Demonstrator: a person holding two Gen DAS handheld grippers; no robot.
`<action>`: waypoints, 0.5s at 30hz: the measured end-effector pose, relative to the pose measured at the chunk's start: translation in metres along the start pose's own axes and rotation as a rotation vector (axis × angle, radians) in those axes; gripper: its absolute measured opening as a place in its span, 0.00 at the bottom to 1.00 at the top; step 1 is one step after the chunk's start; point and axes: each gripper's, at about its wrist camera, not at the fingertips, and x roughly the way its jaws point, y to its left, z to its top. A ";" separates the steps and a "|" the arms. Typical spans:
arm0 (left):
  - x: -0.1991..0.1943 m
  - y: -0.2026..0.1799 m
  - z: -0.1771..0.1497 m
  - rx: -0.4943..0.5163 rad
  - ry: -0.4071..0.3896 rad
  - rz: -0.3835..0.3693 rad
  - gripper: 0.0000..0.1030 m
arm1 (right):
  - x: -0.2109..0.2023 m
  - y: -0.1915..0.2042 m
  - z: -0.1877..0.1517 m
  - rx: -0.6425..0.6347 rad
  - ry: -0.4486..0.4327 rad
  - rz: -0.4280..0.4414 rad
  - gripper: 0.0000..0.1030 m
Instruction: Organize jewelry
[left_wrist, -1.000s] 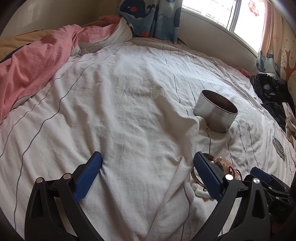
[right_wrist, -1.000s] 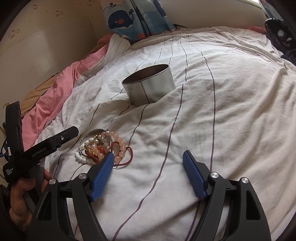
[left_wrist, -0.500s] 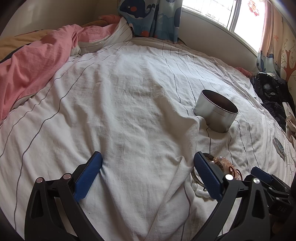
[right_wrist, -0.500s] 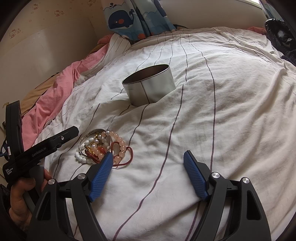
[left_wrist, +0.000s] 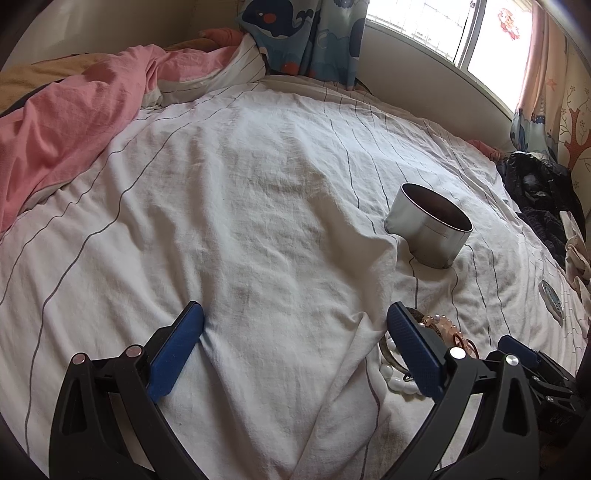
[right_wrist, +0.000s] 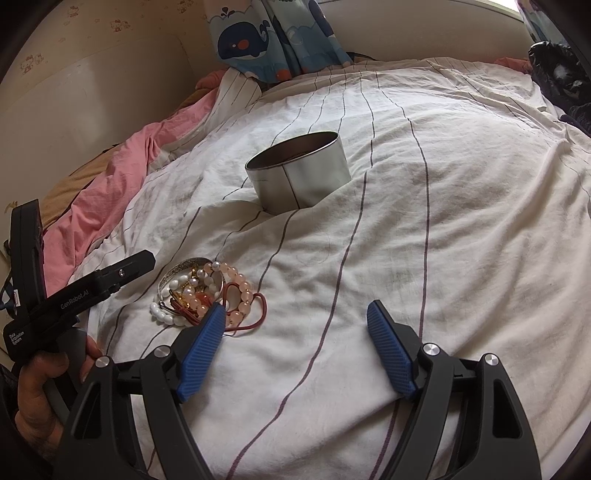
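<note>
Right gripper (right_wrist: 295, 347): blue ribbed pads spread wide, nothing between them, low over the white striped bedsheet (right_wrist: 461, 221). Its left pad (right_wrist: 201, 354) sits at the near-right edge of the tangled heap of pearl and pink bead bracelets with a red cord and a silver bangle (right_wrist: 207, 291), and overlaps it in the right wrist view. So the heap lies forward-left of this claw, off its centreline.

Left gripper (left_wrist: 295, 347): also spread, empty, over bare sheet. The same heap (left_wrist: 439, 332) shows past its right pad (left_wrist: 413, 350), partly hidden, so it lies to the right of that claw.

Heap's long axis, in the right wrist view, runs roughly left-right across the right claw's approach; the red cord loop is the strand nearest it.

Round open silver metal tin (right_wrist: 299, 173) stands upright beyond the heap, well apart, sunk into a sheet fold. I can't tell if anything is in it.

Judgement: the heap sits between the two claws, close to both. The right one needs only a short shift left and forward to straddle a strand. Nothing looks sorted yet. Risk: snagging several strands at once.
</note>
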 end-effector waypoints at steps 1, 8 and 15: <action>0.000 0.000 0.000 -0.001 0.000 0.001 0.93 | -0.001 0.001 0.000 -0.003 -0.009 -0.004 0.74; -0.002 0.004 0.000 -0.015 -0.007 0.010 0.93 | -0.005 0.015 -0.003 -0.070 -0.025 0.037 0.74; -0.002 0.005 0.000 -0.018 -0.005 0.015 0.93 | 0.011 0.032 0.002 -0.138 0.020 0.071 0.74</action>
